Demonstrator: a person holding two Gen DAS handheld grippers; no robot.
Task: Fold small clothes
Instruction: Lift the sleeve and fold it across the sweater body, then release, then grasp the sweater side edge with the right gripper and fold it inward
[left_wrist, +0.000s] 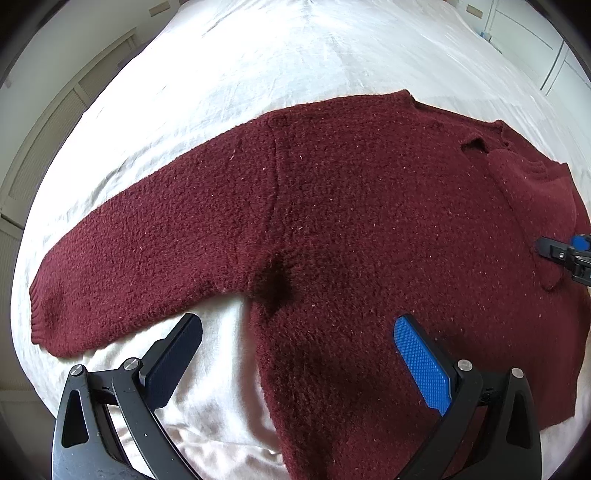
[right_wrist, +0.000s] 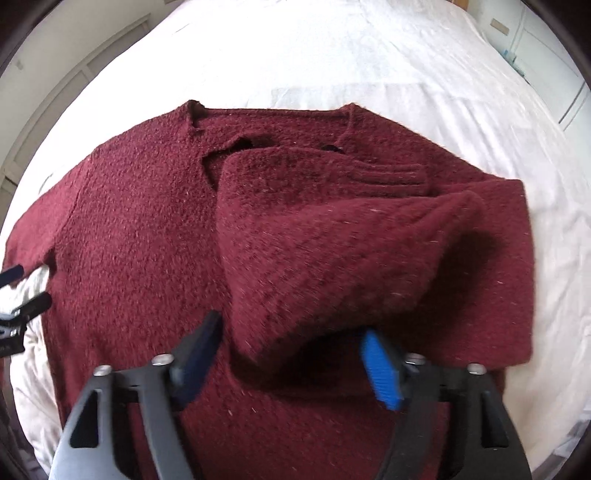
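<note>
Looking along your spread, empty left tool (left_wrist: 297, 363), you see the maroon sweater (left_wrist: 351, 206) flat on the bed (left_wrist: 258, 55), its unfolded sleeve (left_wrist: 140, 258) stretching left, nearer than your unclenched right tool (right_wrist: 291, 363).

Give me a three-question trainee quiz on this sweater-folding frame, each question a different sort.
1. True or false: both sleeves of the maroon sweater are already folded over its body.
2. Multiple choice: the sweater lies on A) a wooden floor, B) a white bedsheet, C) a blue towel.
3. Fill in: the fingers of the left gripper stand ____, holding nothing.

Key
1. False: the right sleeve lies folded across the body; the left sleeve is stretched out flat to the side.
2. B.
3. Open; the right gripper is open too, with the folded sleeve just ahead of it.
</note>
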